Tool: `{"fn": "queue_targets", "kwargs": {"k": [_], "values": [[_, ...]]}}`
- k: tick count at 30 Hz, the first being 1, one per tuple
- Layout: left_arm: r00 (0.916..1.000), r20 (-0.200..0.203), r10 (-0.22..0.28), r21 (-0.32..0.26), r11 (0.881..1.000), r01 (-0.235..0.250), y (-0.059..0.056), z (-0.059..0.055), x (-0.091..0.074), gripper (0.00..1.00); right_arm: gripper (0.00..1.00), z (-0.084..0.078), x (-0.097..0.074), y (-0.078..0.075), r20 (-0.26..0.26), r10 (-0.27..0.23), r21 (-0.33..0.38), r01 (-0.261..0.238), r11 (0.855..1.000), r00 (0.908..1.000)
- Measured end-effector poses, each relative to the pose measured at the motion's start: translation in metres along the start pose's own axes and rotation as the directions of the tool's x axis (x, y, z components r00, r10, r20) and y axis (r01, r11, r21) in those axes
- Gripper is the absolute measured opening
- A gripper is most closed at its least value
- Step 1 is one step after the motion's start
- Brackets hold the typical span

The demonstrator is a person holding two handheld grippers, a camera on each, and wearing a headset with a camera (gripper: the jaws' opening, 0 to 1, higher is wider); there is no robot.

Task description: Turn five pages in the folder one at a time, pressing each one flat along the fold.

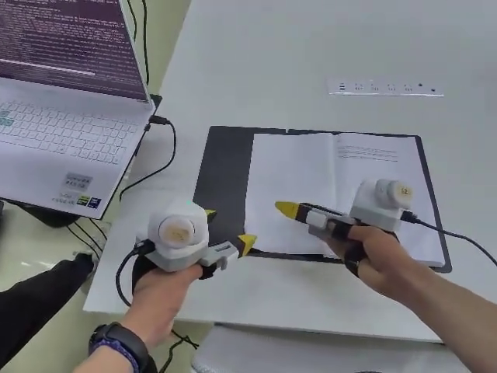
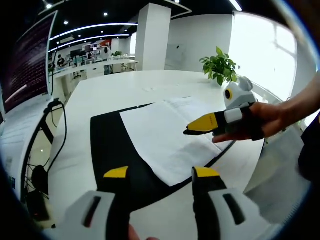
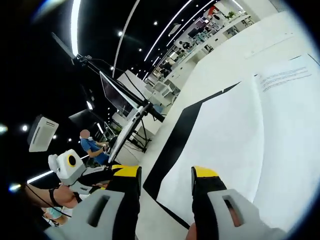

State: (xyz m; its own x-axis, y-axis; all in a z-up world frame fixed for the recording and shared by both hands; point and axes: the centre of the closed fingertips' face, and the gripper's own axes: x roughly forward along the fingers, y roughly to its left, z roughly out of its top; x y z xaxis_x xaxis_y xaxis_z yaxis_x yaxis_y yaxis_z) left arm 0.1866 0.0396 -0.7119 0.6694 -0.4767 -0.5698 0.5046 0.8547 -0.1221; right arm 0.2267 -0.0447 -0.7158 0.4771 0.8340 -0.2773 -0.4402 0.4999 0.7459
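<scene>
White worktop [image 1: 311, 47] carries everything: an open laptop [image 1: 62, 116] at the far left and, in the middle, the black folder [image 1: 225, 171]. The folder lies open, and its fold [image 1: 335, 167] runs from the near edge straight away from the person. Left of the fold is a blank page [image 1: 287, 179], right of it a printed page [image 1: 388, 179] with a few lines at the top. The right hand-held gripper [image 1: 289, 210] is over the near part of the blank page and points left, jaws apart with nothing between them; whether it touches the paper I cannot tell. The fold lies therefore behind its tips, toward the right, and this gripper is the nearer one to it. The left hand-held gripper [image 1: 229, 229], also spread and empty, waits at the near left corner of the folder.
</scene>
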Motion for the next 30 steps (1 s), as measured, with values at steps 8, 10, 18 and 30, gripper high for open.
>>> {"fn": "queue_targets", "kwargs": {"k": [8, 10, 18, 30], "values": [[0.9998, 0.001, -0.02, -0.005, 1.0, 0.02, -0.004, 0.003, 0.016, 0.3, 0.37, 0.007, -0.028, -0.001, 0.03, -0.036, 0.002, 0.036, 0.999, 0.9989], [0.9996, -0.001, -0.028, -0.01, 1.0, 0.028, -0.005, 0.004, 0.02, 0.25, 0.38, 0.009, -0.032, -0.003, 0.042, -0.04, 0.007, 0.04, 0.999, 0.9983], [0.9983, -0.023, -0.054, -0.054, 0.997, 0.052, -0.006, -0.005, 0.038, 0.02, 0.37, 0.01, -0.046, -0.019, 0.028, -0.046, -0.001, 0.046, 0.999, 0.9985], [0.9904, -0.124, -0.06, -0.077, 0.996, 0.051, -0.008, -0.033, 0.063, 0.0, 0.36, 0.008, -0.057, -0.037, 0.048, -0.073, 0.028, 0.072, 0.997, 0.9962]]}}
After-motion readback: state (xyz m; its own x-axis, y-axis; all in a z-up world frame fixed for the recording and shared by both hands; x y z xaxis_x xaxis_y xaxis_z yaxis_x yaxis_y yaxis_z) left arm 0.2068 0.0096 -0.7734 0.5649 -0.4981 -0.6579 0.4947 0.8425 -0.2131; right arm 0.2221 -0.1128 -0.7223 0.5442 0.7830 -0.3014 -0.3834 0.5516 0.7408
